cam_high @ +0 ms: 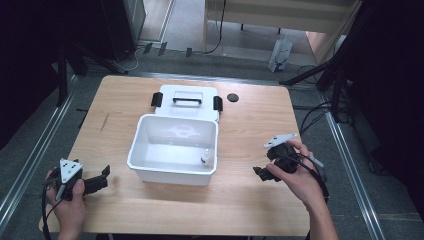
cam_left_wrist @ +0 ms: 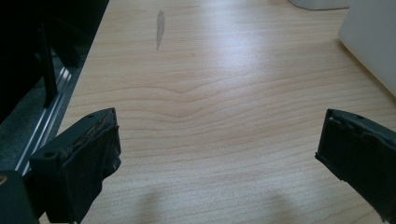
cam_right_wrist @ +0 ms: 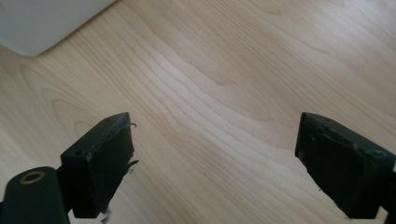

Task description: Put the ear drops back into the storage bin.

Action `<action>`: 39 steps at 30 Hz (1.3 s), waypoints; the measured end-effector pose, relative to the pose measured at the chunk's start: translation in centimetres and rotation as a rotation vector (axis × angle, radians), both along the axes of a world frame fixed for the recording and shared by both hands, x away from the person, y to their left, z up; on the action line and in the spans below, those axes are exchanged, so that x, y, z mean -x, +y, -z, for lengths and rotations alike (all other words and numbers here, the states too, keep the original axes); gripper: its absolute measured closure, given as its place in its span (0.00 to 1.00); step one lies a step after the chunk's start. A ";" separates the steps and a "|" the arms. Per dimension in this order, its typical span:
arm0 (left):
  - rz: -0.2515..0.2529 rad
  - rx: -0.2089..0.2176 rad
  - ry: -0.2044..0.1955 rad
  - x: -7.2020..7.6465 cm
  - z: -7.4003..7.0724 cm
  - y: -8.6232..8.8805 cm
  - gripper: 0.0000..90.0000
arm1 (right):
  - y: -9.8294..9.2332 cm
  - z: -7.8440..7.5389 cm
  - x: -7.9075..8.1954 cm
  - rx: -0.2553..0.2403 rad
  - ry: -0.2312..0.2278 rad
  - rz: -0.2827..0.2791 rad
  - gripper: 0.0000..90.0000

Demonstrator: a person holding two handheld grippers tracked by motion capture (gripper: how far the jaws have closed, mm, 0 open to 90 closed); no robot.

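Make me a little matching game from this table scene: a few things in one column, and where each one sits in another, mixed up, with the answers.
Things:
1. white lid with black handle
2. small bottle
3. black round cap
4. left gripper

Places:
A. inside the white bin, near its right front corner
B. on the table right of the lid
C. flat behind the bin
D. near the table's front left corner, jaws apart

Pairs: 1-C, 2-A, 3-B, 4-D
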State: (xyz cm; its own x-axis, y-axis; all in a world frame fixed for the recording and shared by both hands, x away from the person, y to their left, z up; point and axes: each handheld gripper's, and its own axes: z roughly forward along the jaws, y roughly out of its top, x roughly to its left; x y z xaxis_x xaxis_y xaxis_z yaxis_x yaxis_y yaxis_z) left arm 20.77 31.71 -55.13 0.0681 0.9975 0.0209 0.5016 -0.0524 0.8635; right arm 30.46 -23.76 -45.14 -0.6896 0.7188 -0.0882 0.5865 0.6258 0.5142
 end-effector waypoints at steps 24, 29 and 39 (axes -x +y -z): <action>-0.005 -0.001 0.010 -0.1 0.0 0.0 0.00 | -9.8 9.4 5.5 -0.436 -0.307 0.306 0.08; -0.004 -0.002 0.007 0.0 0.0 0.0 0.00 | -10.4 9.4 5.8 -0.475 -0.377 0.348 0.13; 0.001 0.003 0.009 -0.1 0.0 0.0 0.00 | -10.5 9.4 5.2 -0.461 -0.334 0.433 0.14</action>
State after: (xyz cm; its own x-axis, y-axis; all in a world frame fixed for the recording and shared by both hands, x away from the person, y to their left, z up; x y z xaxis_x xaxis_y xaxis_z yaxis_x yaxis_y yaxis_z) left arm 20.83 31.74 -55.12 0.0697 0.9974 0.0174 0.5092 -0.0506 0.8592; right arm 25.29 -34.24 -54.58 -0.3231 0.9369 0.1338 0.4981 0.0481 0.8658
